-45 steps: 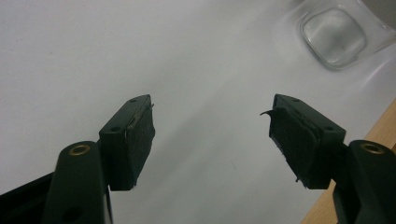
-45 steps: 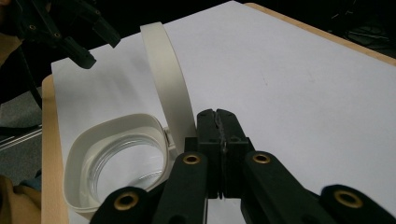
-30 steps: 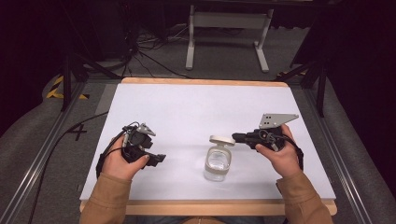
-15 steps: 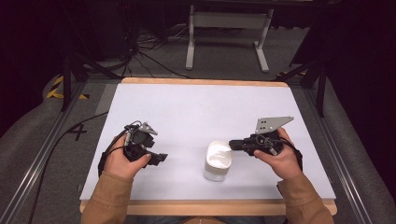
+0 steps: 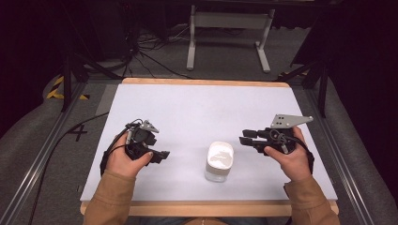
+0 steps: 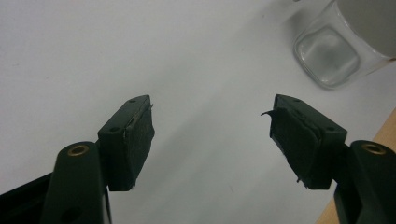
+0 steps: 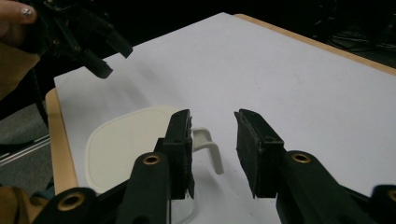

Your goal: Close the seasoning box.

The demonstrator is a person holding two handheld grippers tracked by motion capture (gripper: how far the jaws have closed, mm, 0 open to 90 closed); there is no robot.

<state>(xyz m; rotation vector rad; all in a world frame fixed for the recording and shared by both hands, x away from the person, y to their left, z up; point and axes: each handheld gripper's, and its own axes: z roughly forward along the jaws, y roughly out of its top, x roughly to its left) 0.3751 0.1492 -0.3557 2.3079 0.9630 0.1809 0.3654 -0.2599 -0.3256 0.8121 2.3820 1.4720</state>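
clear glass jar (image 5: 219, 168) with its cream lid (image 5: 220, 154) seated on top stands near the table's (image 5: 197, 108) front edge, between your hands. your right gripper (image 5: 245, 137) sits just beside the lid, apart from it; its jaws have just been opening and nothing lies between them, which reads as a release of the lid tab (image 7: 208, 144). your left gripper (image 5: 164, 156) hovers spread and empty, well clear of the jar, probably so it does not disturb it.

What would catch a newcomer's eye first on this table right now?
The clear glass jar with its white lid on, near the front edge of the white table between both hands. The right gripper, whose jaws have just been opening, sits beside it holding nothing; the left gripper hangs open opposite.
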